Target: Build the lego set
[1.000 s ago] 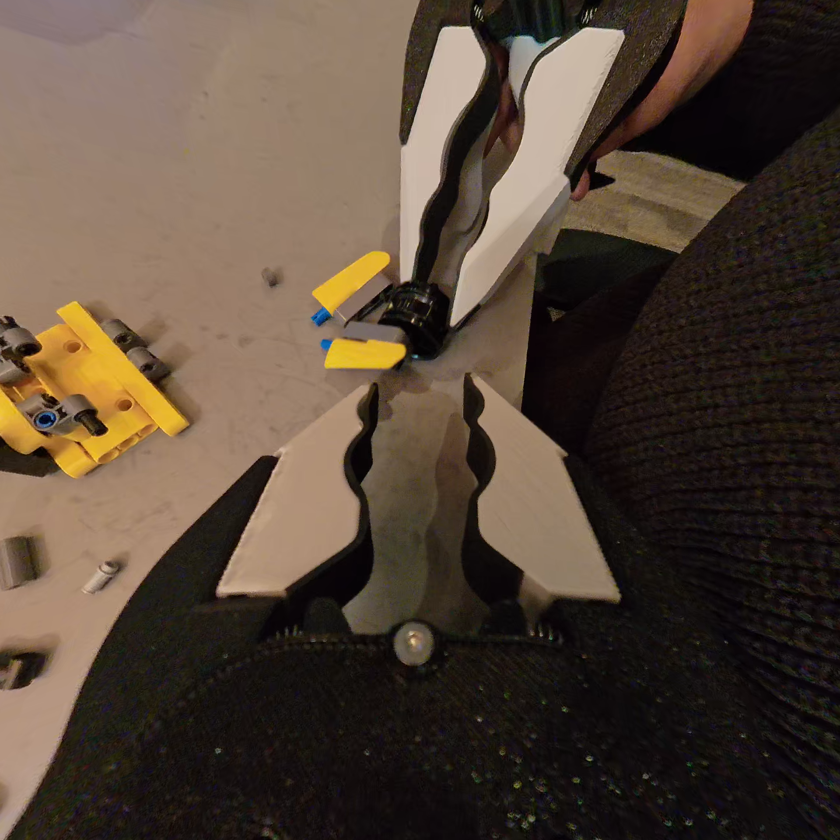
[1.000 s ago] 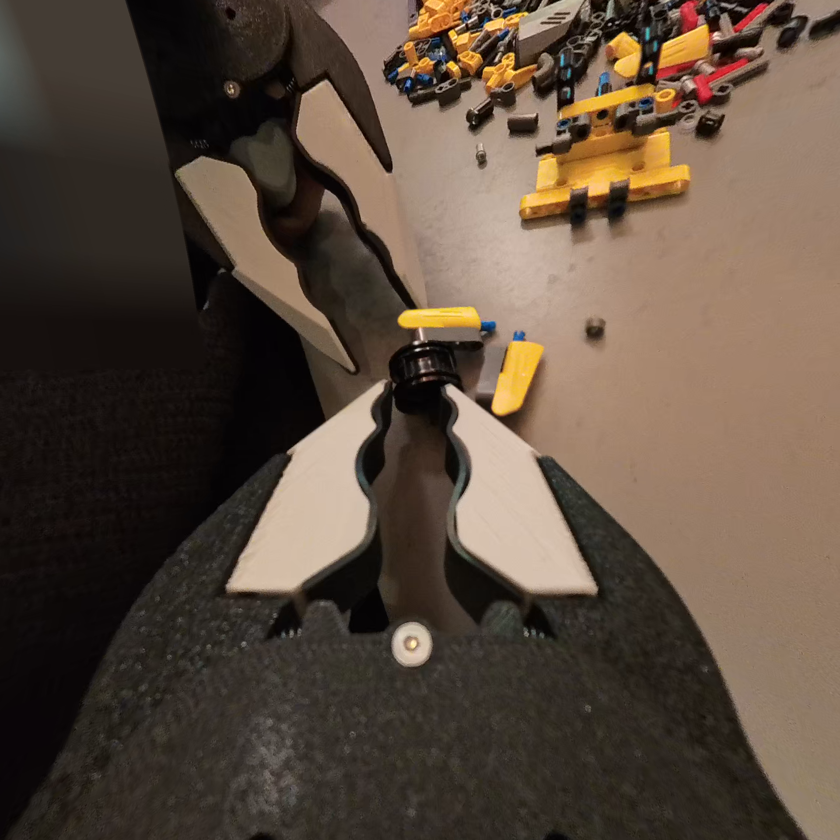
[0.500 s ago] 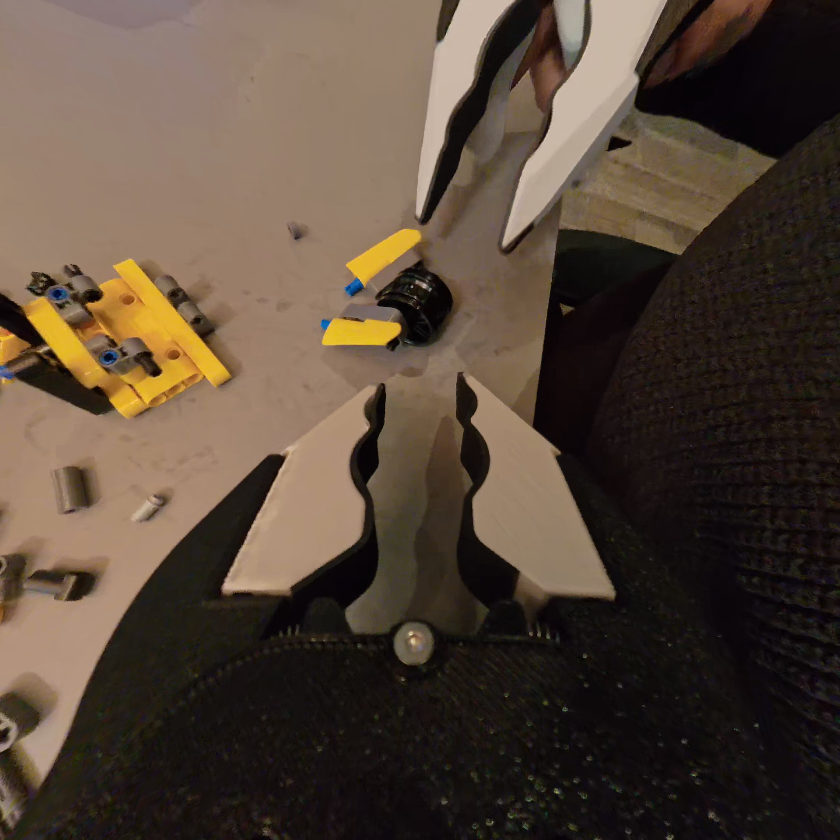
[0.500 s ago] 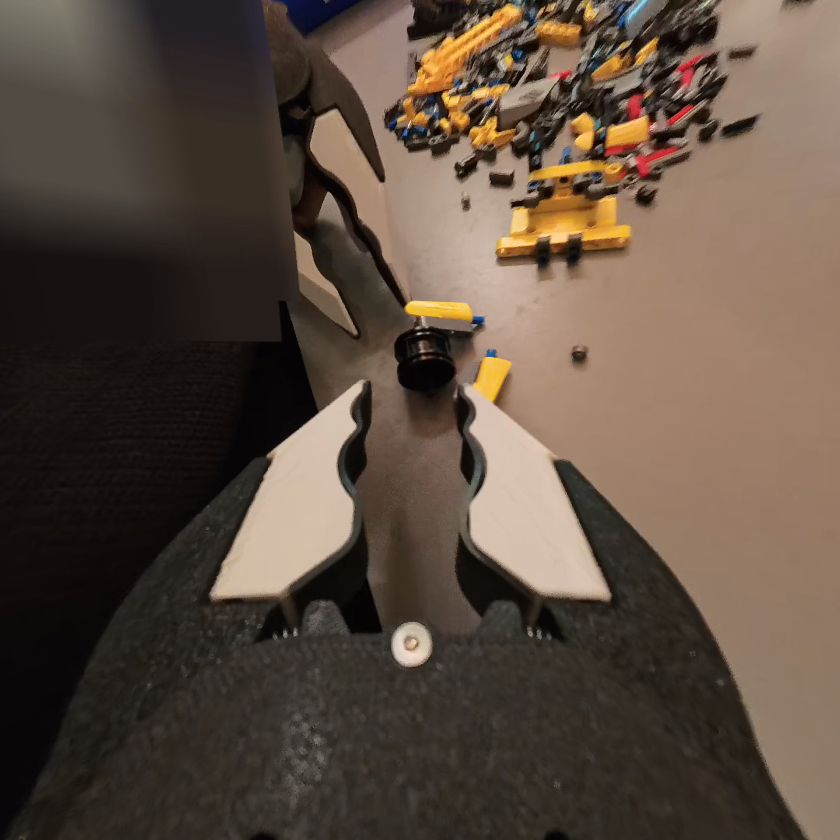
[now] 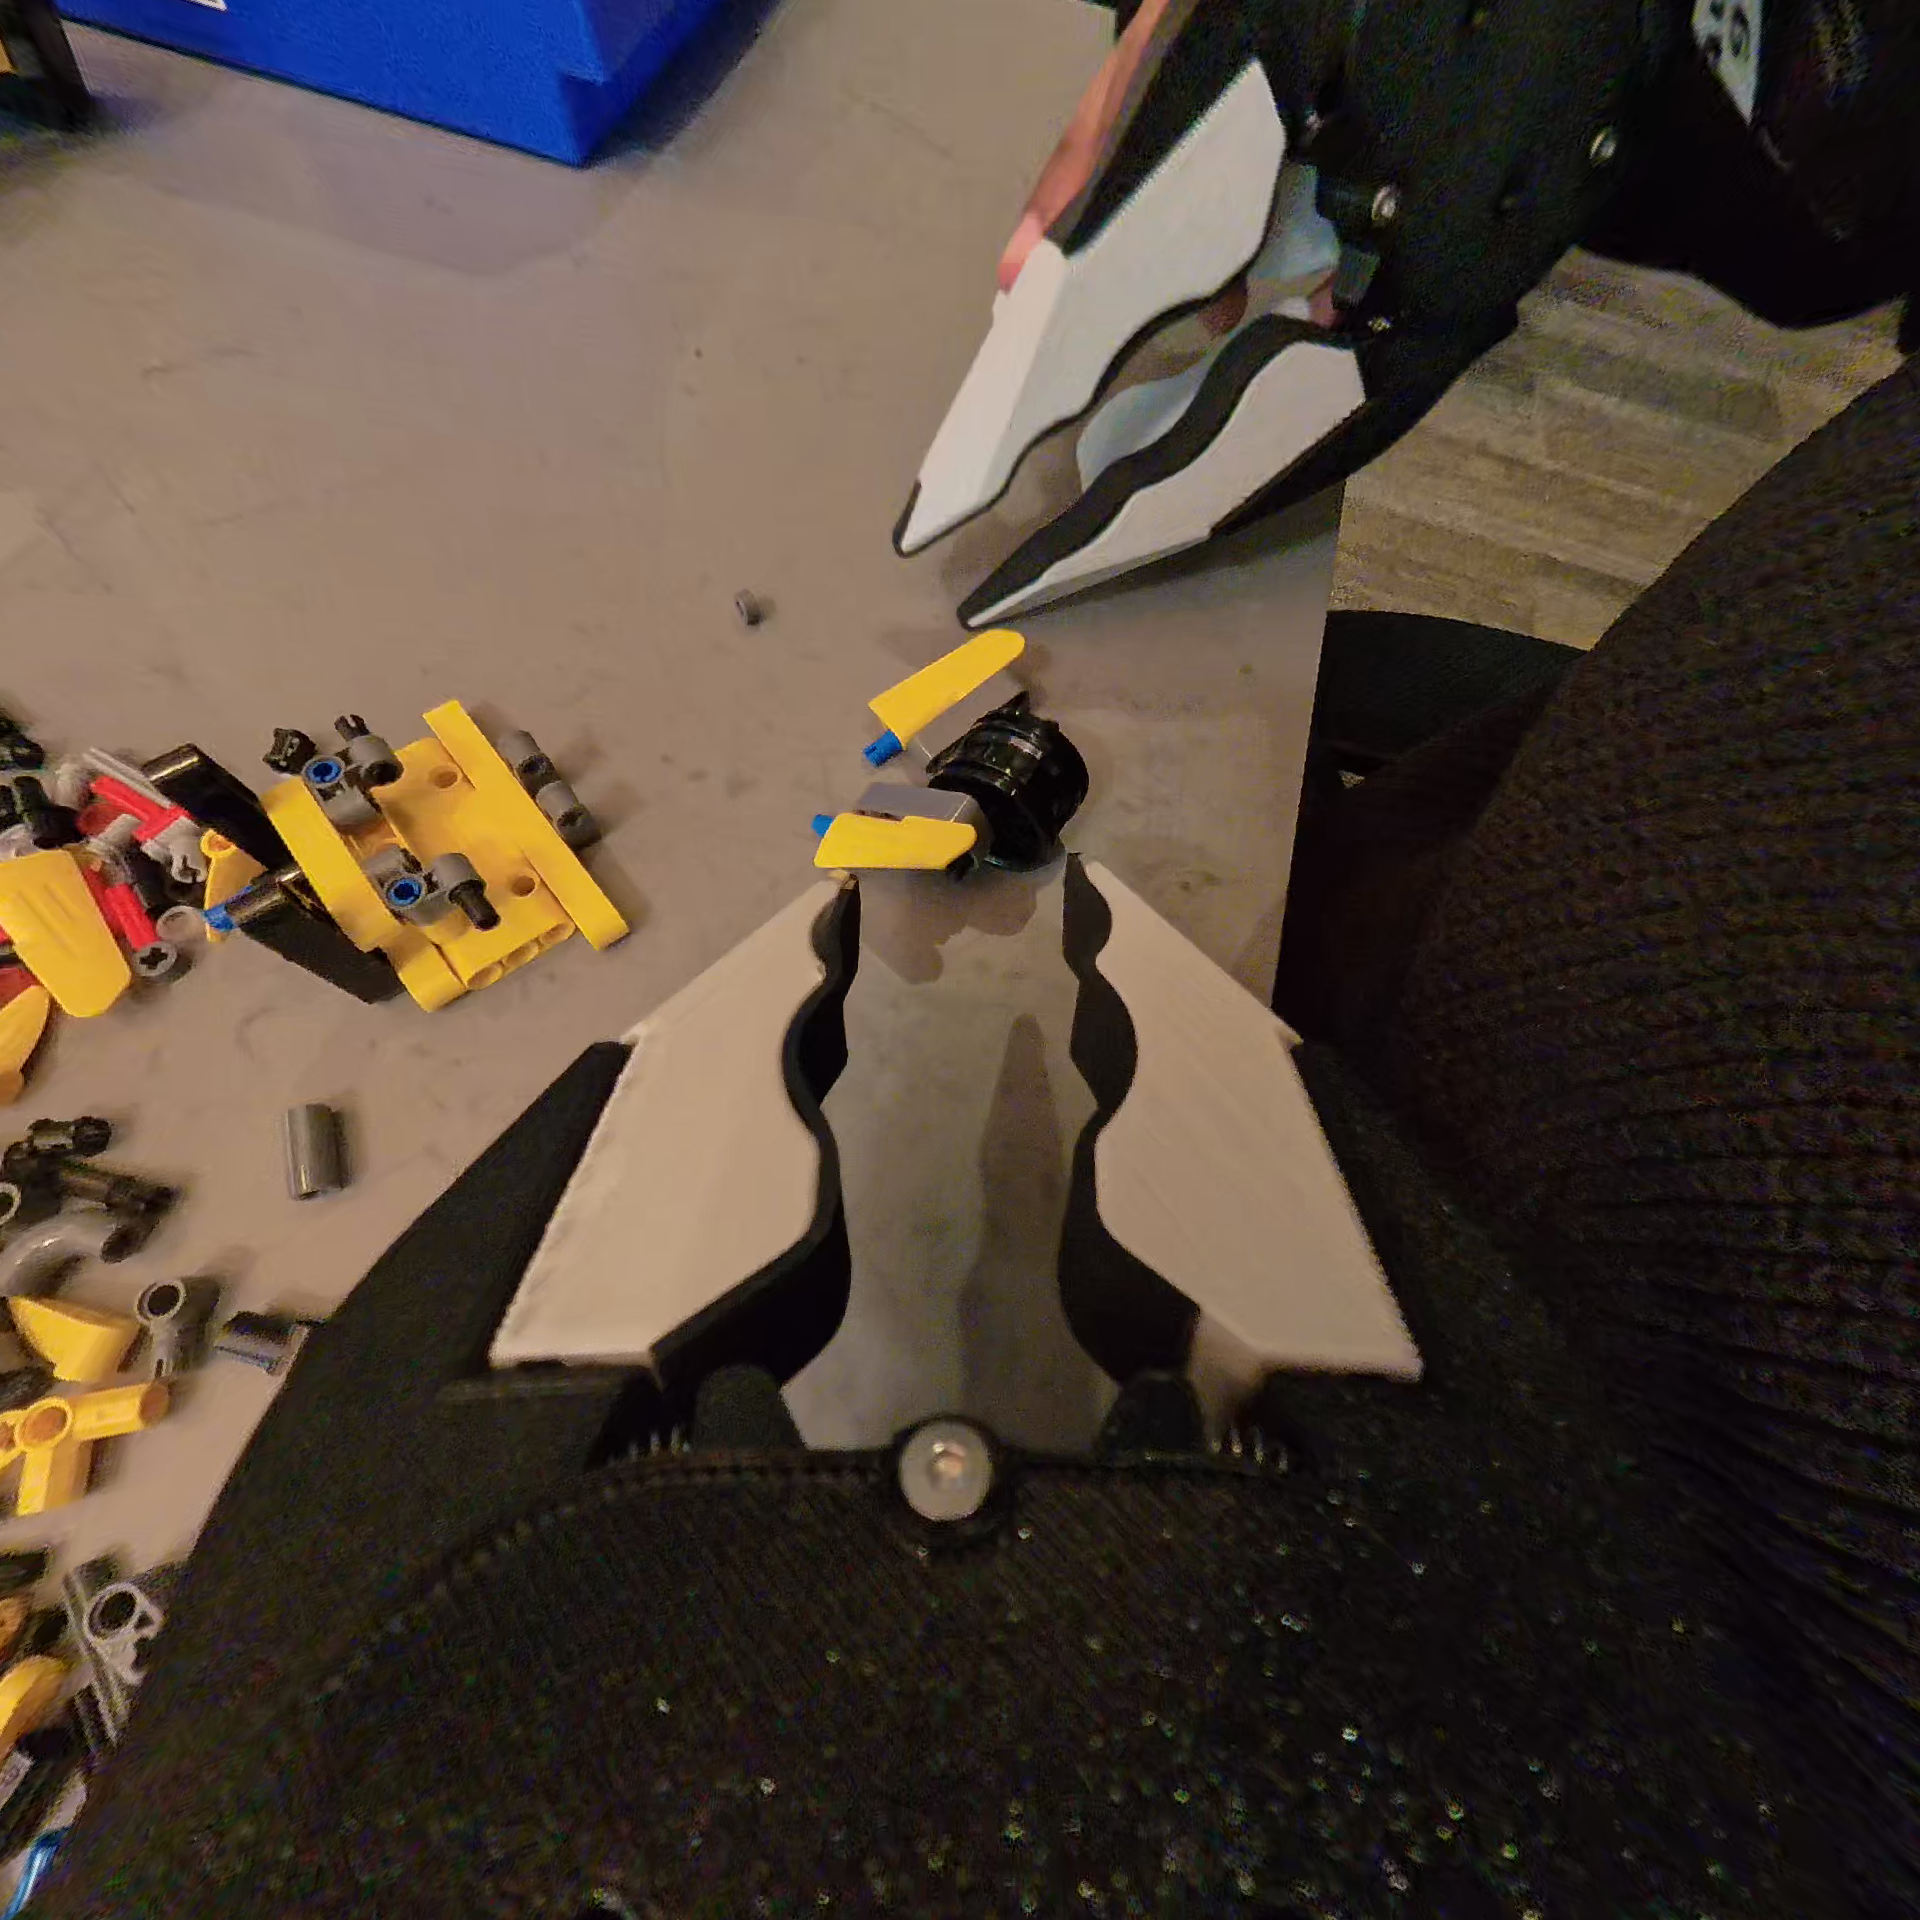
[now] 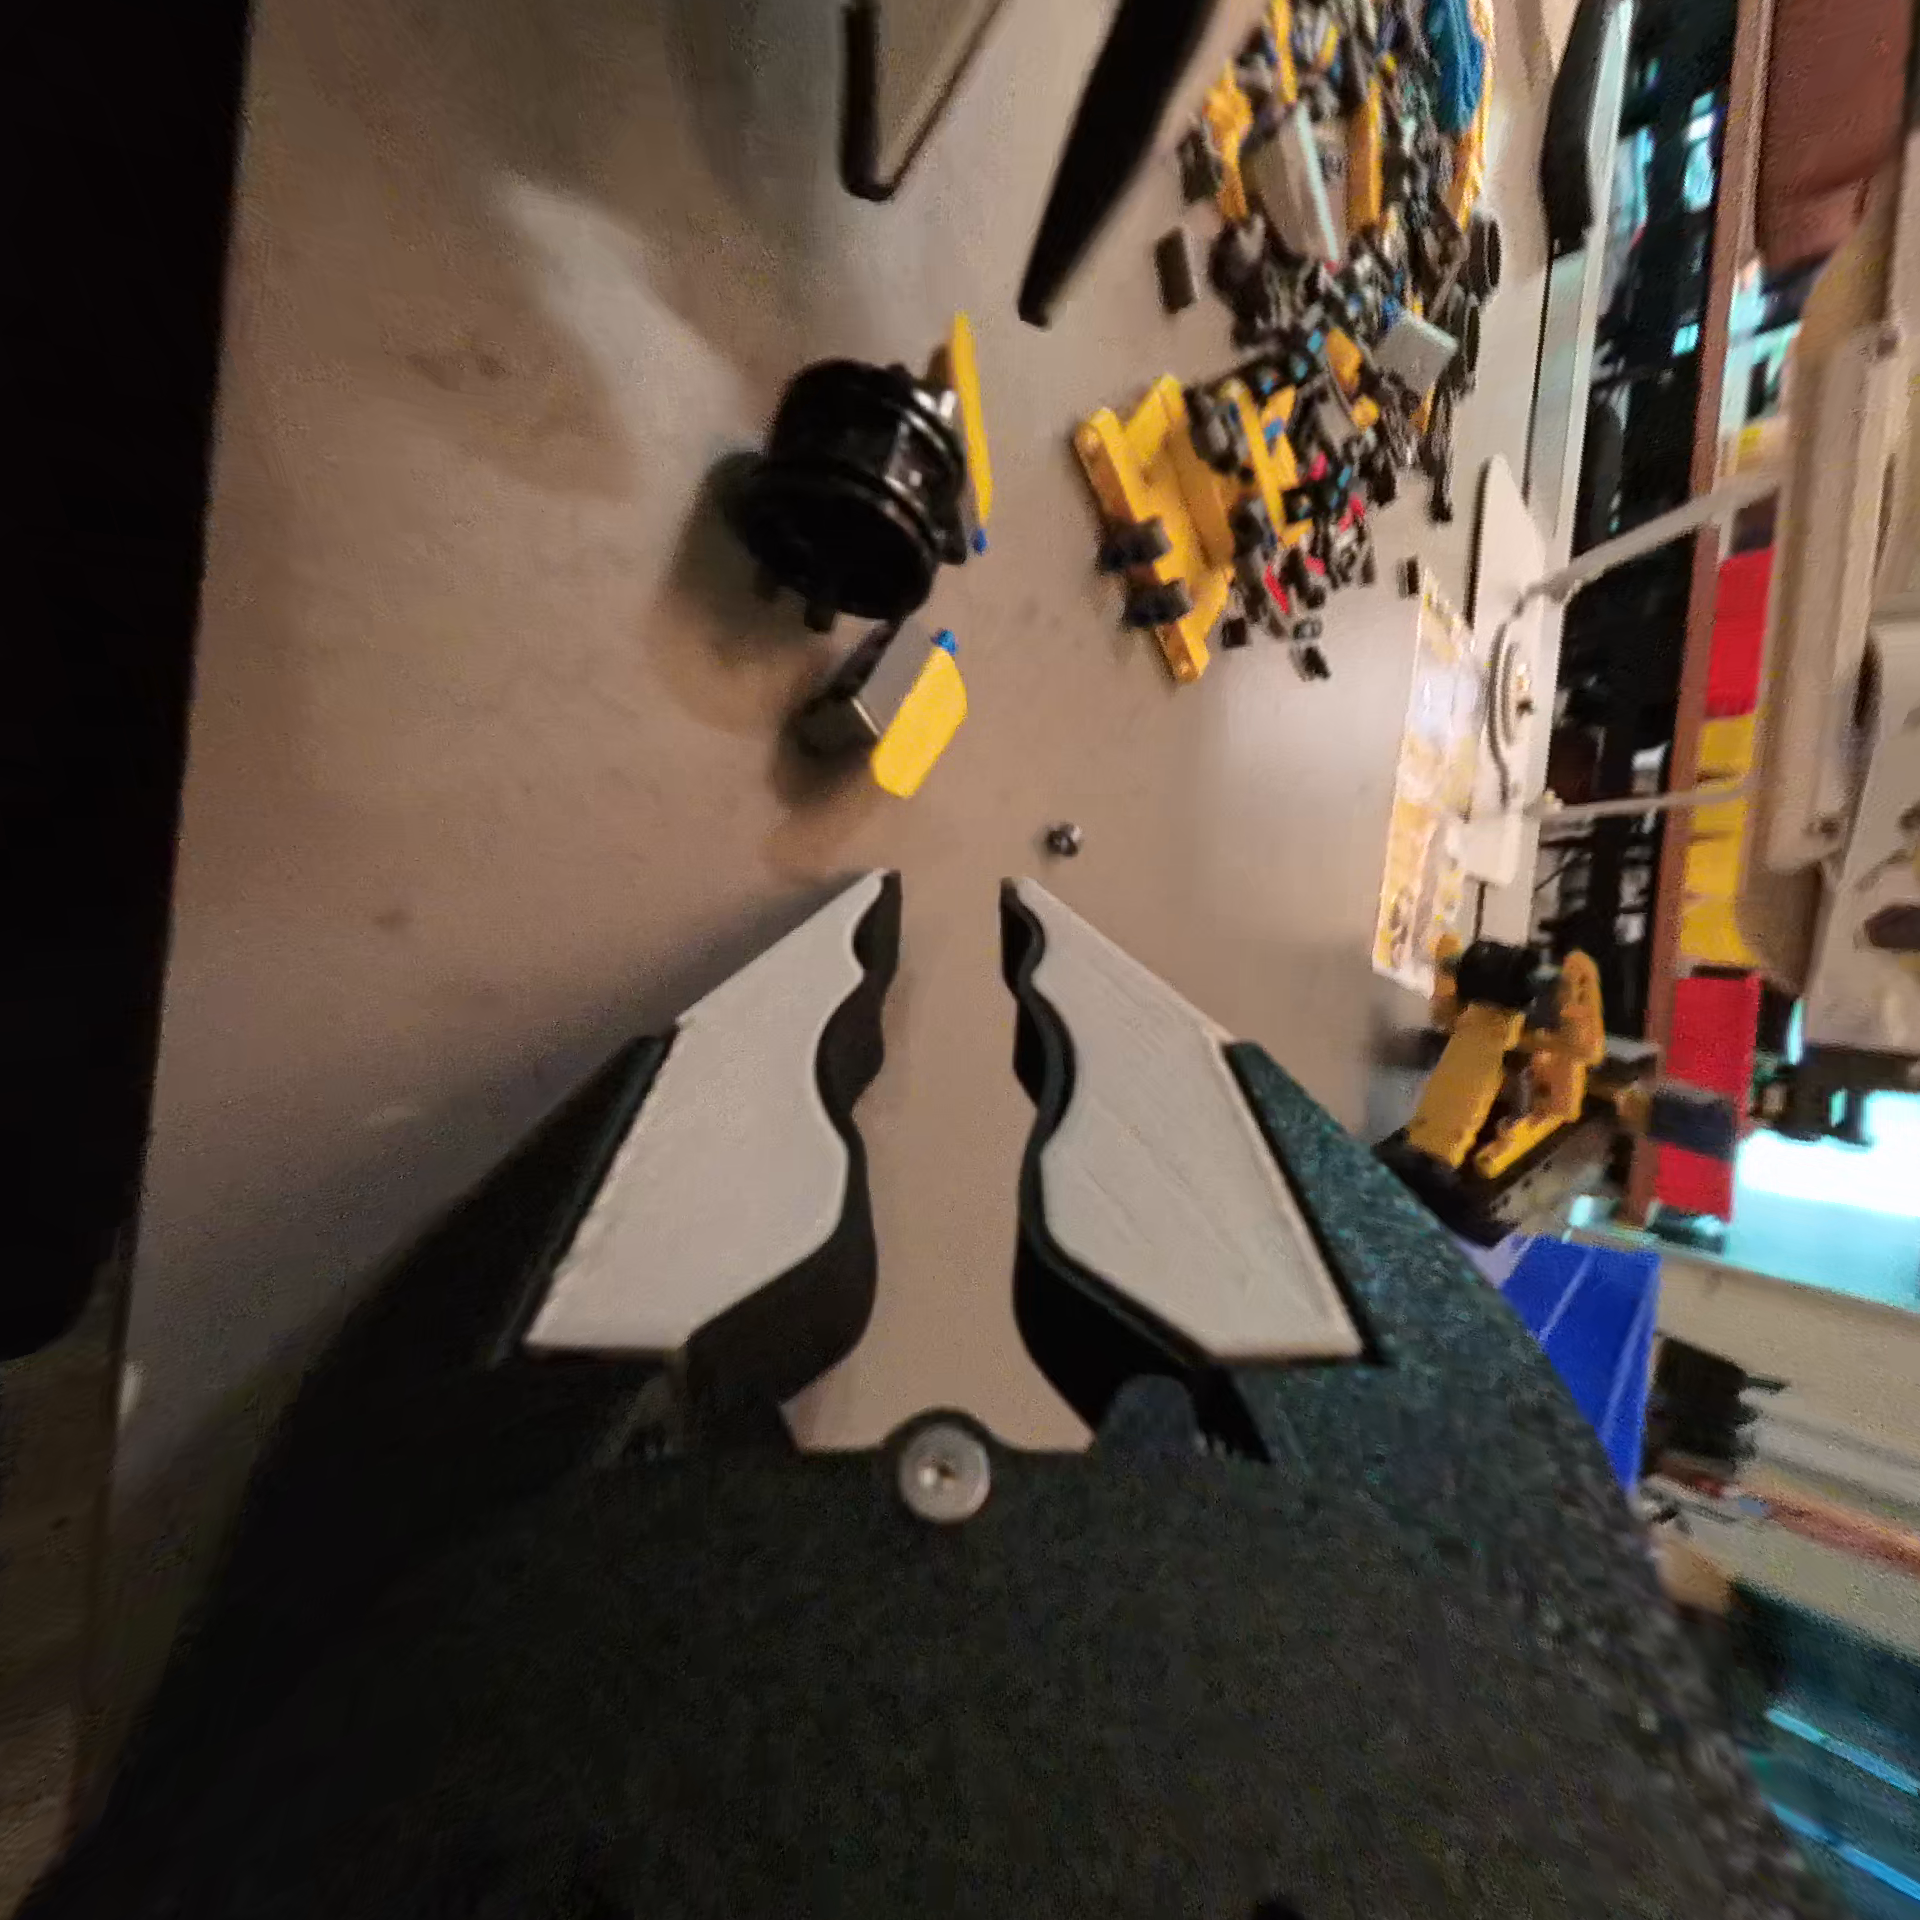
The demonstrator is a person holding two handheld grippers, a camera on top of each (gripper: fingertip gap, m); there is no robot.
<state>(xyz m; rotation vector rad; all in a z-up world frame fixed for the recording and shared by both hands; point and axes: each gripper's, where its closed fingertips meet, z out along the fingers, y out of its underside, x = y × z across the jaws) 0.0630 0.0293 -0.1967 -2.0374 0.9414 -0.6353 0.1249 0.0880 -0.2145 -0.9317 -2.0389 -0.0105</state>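
A small assembly, a black ribbed wheel piece point(image 5: 1008, 779) with two yellow blades on grey and blue pins, lies on the grey table point(image 5: 520, 468) near its edge. My left gripper point(image 5: 961, 881) is open and empty, its tips just short of the assembly. My right gripper point(image 5: 935, 582) hovers just beyond the assembly, turned on its side, jaws a little apart and empty. In the right wrist view the right gripper point(image 6: 948, 883) is narrowly open, and the assembly point(image 6: 862, 499) lies ahead of it, apart from it.
A yellow plate assembly point(image 5: 436, 862) and a pile of loose parts point(image 5: 73, 935) lie at the left. A small grey bush point(image 5: 748, 608), a grey sleeve piece point(image 5: 314, 1148) and a blue bin point(image 5: 416, 62) are there too. The table edge point(image 5: 1304, 831) runs at the right. The tips of one gripper are about 10 cm away from the tips of the other.
My right gripper let go of the black wheel piece, drew back and rolled onto its side. The assembly now lies free on the table. The left gripper stayed open and backed off slightly.
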